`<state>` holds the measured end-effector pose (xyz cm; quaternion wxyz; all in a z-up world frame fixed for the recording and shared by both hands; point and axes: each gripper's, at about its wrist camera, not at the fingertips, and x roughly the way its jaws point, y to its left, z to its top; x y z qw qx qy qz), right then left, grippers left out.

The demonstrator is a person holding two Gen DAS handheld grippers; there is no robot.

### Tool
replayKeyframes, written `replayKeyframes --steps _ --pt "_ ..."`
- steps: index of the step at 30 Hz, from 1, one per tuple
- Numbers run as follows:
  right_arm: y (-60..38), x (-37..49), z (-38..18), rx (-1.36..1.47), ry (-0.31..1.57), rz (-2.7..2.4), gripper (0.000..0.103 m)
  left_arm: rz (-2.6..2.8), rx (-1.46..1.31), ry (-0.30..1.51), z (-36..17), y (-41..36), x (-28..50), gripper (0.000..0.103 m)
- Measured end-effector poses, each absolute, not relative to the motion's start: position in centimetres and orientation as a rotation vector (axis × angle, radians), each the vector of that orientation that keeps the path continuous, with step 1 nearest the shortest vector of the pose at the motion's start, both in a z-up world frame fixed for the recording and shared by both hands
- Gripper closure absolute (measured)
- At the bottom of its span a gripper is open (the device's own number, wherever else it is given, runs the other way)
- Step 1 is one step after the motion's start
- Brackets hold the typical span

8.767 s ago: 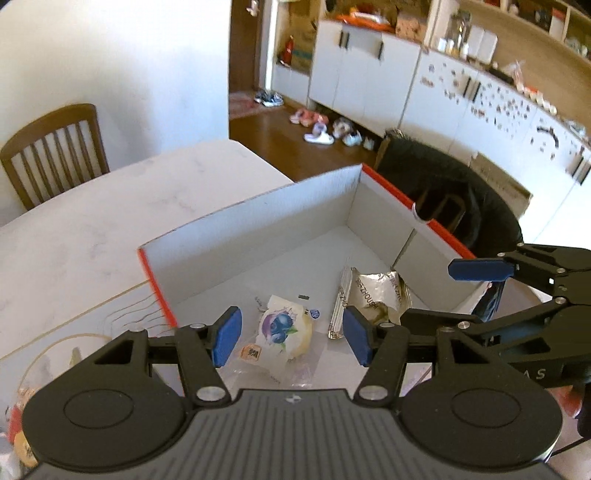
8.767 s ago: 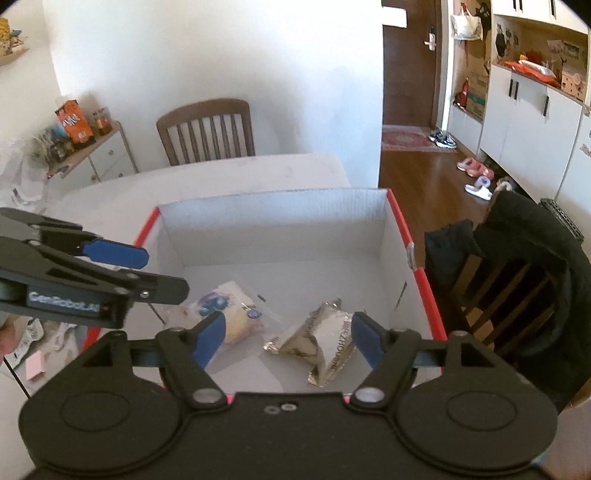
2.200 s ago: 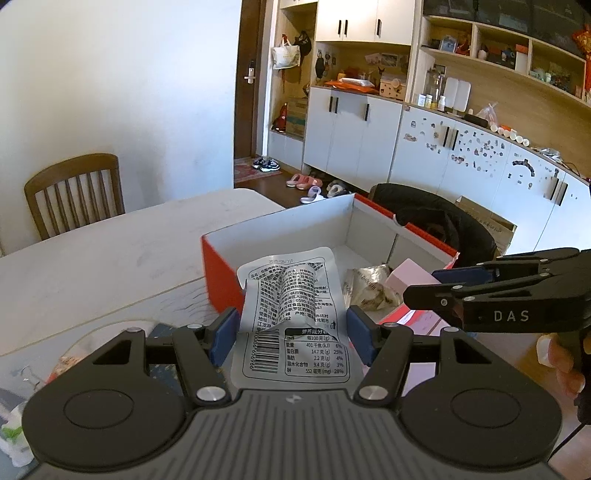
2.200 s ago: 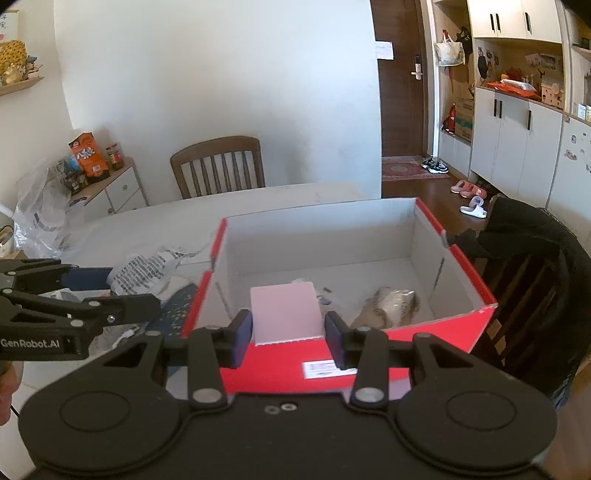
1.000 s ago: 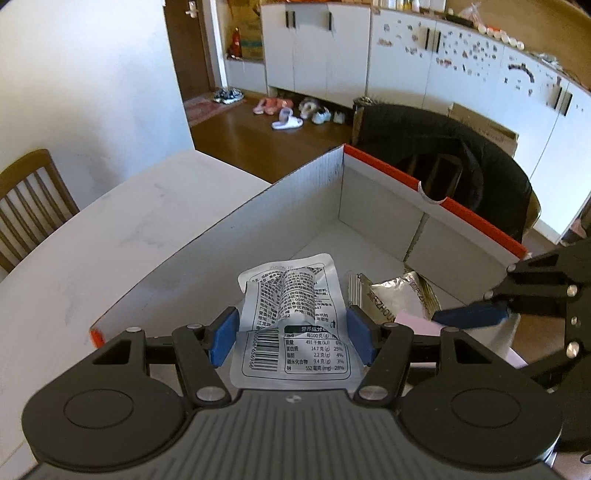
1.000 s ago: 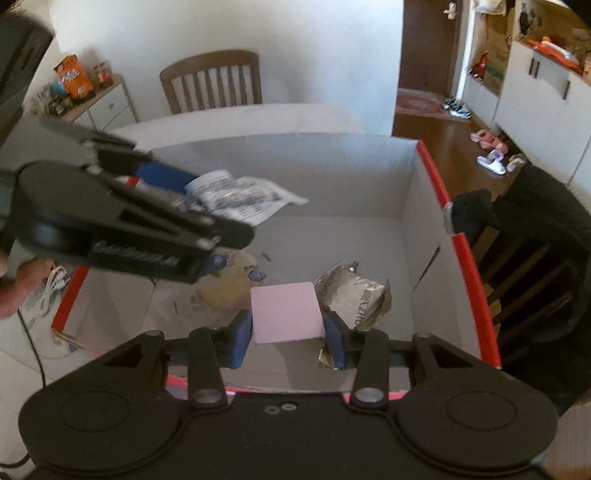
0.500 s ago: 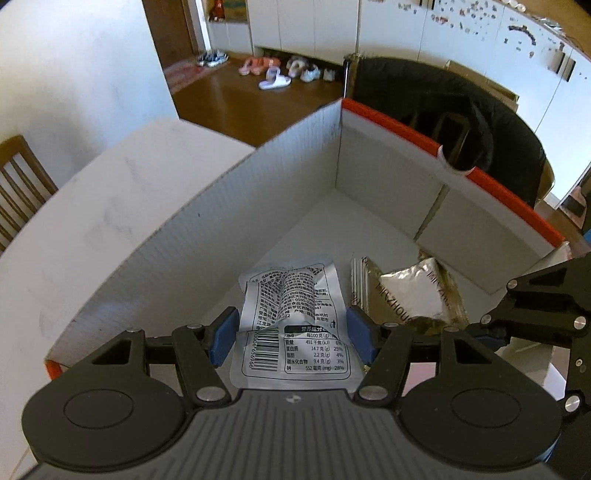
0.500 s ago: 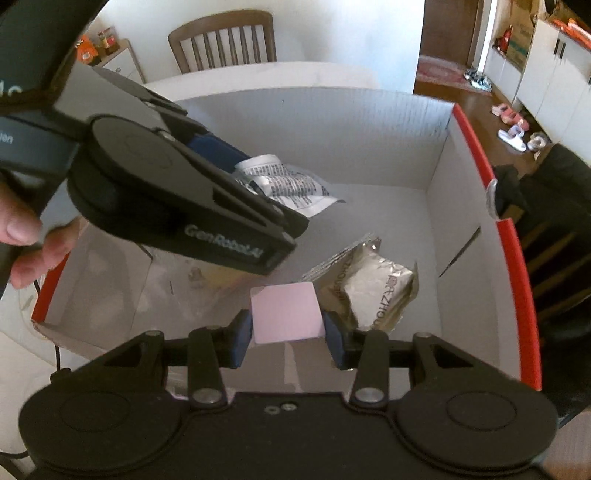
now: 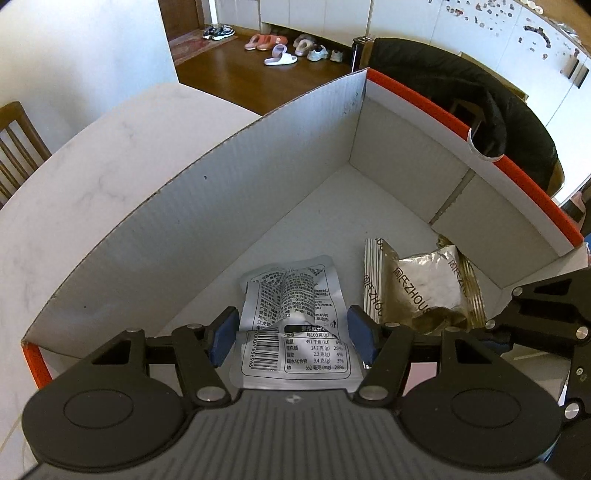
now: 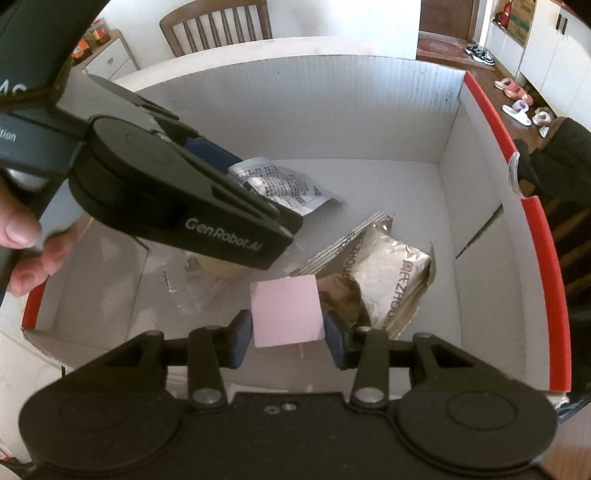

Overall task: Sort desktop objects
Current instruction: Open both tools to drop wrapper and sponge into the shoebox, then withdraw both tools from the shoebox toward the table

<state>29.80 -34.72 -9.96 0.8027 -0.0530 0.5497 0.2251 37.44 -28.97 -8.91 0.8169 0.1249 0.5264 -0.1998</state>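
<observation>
My left gripper [image 9: 291, 338] is shut on a silver printed snack packet [image 9: 291, 314] and holds it low inside the red-and-white cardboard box [image 9: 221, 206]. My right gripper [image 10: 289, 339] is shut on a pink sticky-note pad [image 10: 286, 312], also inside the box [image 10: 480, 229]. A silver-gold foil packet [image 9: 424, 284] lies on the box floor to the right, also in the right wrist view [image 10: 388, 273]. A clear-wrapped yellowish bun [image 10: 210, 273] lies partly hidden under the left gripper [image 10: 207, 192]. The snack packet shows there too [image 10: 284, 188].
The box stands on a white marble table [image 9: 92, 155]. A wooden chair [image 10: 218, 26] stands beyond the table. A chair draped with a black jacket [image 9: 480, 107] is beside the box's far side. Slippers [image 9: 280, 48] lie on the wooden floor.
Both grippers have moved from above the box rim down into the box, carrying the snack packet and the pink pad closer to the box floor. Both stay shut.
</observation>
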Motion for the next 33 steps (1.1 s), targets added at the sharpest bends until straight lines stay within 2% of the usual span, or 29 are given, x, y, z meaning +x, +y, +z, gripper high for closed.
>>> replayKeyframes --steps 14,15,16,18,27,30,33 --pt "-34.9 28.9 -9.3 -0.082 1.156 0.474 0.052 -0.395 0.228 1.072 -7.7 -27.7 36.2 0.038" --pt "-34.9 28.7 -9.1 -0.077 1.151 0.475 0.049 -0.396 0.222 1.067 -7.6 -27.6 36.1 0.038" --pt "-35.0 28.6 -8.9 -0.072 1.144 0.475 0.042 -0.396 0.215 1.061 -7.7 -27.9 36.1 0.038" --pt "-35.2 28.2 -8.6 -0.067 1.123 0.474 0.036 -0.398 0.198 1.047 -7.4 -27.8 35.7 0.038" --pt "-36.8 26.4 -6.9 -0.06 1.076 0.488 0.036 -0.412 0.147 0.983 -5.2 -27.1 34.2 0.038" --pt "-38.1 26.5 -5.8 -0.053 1.056 0.49 0.031 -0.417 0.134 0.957 -4.5 -26.8 33.4 0.038" --pt "-38.4 26.6 -5.3 -0.05 1.04 0.495 0.031 -0.415 0.121 0.935 -3.6 -26.4 32.4 0.038"
